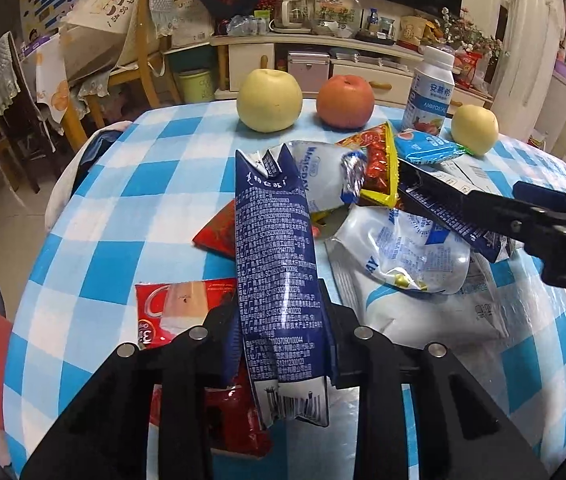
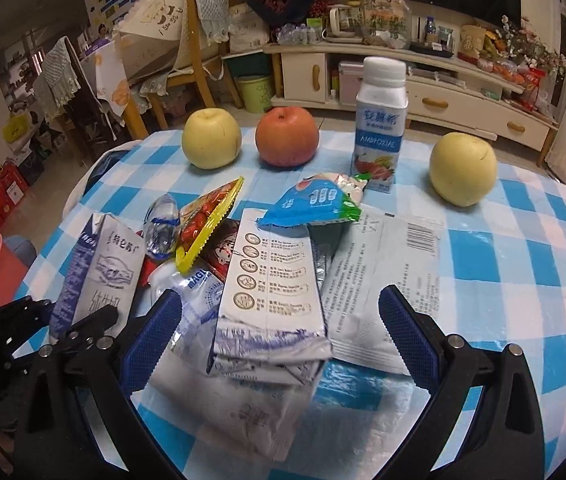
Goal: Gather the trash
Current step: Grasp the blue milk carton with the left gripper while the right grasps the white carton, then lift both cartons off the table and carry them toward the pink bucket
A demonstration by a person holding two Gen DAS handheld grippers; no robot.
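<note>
Behind the wrapper pile [image 2: 243, 280], pears [image 2: 211, 138], apple [image 2: 287, 136], yogurt bottle [image 2: 381, 120]

We find both wrist views close above the surface [image 1: 131, 184], angled down toward its far edge; both share the wrapper pile, fruit and bottle [image 2: 379, 128].

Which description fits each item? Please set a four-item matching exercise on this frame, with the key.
Items:
1. flattened dark blue milk carton
2. round red apple
3. white plastic yogurt bottle
4. right tongs

Descriptions:
A. standing upright, capped
B. clamped in the left tongs
C. open around a white flattened carton
D. between a yellow pear and the bottle

Pairs: 1-B, 2-D, 3-A, 4-C
</note>
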